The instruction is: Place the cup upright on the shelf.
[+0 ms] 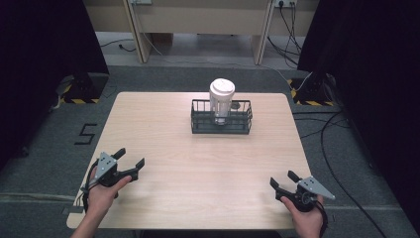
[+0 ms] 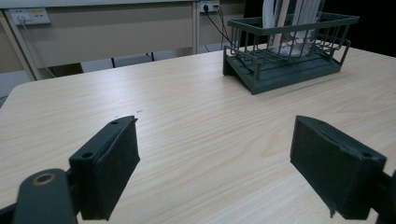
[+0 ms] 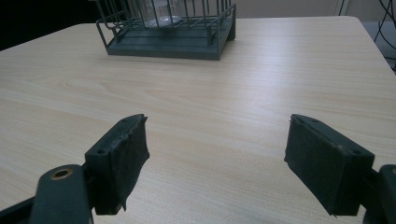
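Ahead of both tongs, your desk (image 1: 163, 144) carries a dark wire basket (image 1: 221, 127) at its far middle, well apart from either hand. Upright inside stands a white lidded cup (image 1: 221, 96), likely racked there to keep steady. Your left tongs (image 1: 130, 158) and right tongs (image 1: 281, 179) rest at the near corners, jaws wide and empty, seemingly a ready stance.

Matt wood-grain table (image 1: 198, 173), wire basket (image 1: 221, 128)
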A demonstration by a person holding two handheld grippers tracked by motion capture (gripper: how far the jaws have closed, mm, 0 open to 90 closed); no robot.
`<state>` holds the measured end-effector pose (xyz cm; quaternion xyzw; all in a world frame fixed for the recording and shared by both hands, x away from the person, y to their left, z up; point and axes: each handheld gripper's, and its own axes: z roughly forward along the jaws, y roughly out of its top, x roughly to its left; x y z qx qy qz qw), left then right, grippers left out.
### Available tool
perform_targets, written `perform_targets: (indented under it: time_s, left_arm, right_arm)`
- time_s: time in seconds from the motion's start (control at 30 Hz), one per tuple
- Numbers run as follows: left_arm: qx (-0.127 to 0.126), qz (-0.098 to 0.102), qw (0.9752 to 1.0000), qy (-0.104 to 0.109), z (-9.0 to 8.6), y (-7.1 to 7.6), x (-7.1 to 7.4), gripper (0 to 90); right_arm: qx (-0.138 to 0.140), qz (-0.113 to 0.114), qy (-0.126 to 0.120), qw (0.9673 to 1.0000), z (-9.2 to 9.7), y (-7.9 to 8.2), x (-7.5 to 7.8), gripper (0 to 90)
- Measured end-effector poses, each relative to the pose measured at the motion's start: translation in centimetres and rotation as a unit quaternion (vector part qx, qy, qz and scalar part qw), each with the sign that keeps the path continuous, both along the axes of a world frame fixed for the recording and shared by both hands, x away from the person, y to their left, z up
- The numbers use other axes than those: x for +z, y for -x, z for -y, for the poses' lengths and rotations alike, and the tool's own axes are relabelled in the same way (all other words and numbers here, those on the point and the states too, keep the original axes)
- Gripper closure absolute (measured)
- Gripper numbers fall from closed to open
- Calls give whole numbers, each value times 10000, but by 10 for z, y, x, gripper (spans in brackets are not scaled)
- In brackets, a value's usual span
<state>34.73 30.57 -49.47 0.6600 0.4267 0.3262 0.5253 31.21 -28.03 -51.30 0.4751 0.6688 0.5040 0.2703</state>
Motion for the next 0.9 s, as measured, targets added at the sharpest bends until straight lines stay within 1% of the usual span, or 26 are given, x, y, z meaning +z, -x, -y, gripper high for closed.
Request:
perform_targets:
  time_s: [0.27, 0.3, 0.33, 0.43, 0.53, 0.73, 0.8, 0.9]
  left_arm:
    - [148, -66, 9999, 29, -13, 9, -7, 147]
    - [197, -88, 9998, 51, -17, 11, -10, 147]
    - [197, -88, 9998, 51, -17, 11, -10, 147]
    - [264, -162, 9995, 35, -24, 15, -17, 147]
    - [346, -159, 9993, 60, -28, 17, -19, 147]
    - [412, -134, 9991, 44, -27, 19, -23, 147]
    - [402, -116, 9991, -69, -26, 19, -23, 147]
    - [384, -77, 9992, -75, -24, 19, -22, 148]
  right_arm:
    - [5, -4, -1, 10000, -1, 0, 0, 216]
    - [5, 6, 8, 10000, -1, 1, 0, 216]
    - [5, 6, 8, 10000, -1, 1, 0, 216]
    - [9, -7, 6, 10000, -1, 0, 0, 217]
    - [13, -6, 17, 10000, -1, 1, 0, 217]
    - [5, -17, -9, 10000, 0, 0, 0, 217]
    - [9, -6, -6, 10000, 0, 1, 0, 216]
    - [14, -9, -9, 10000, 0, 1, 0, 213]
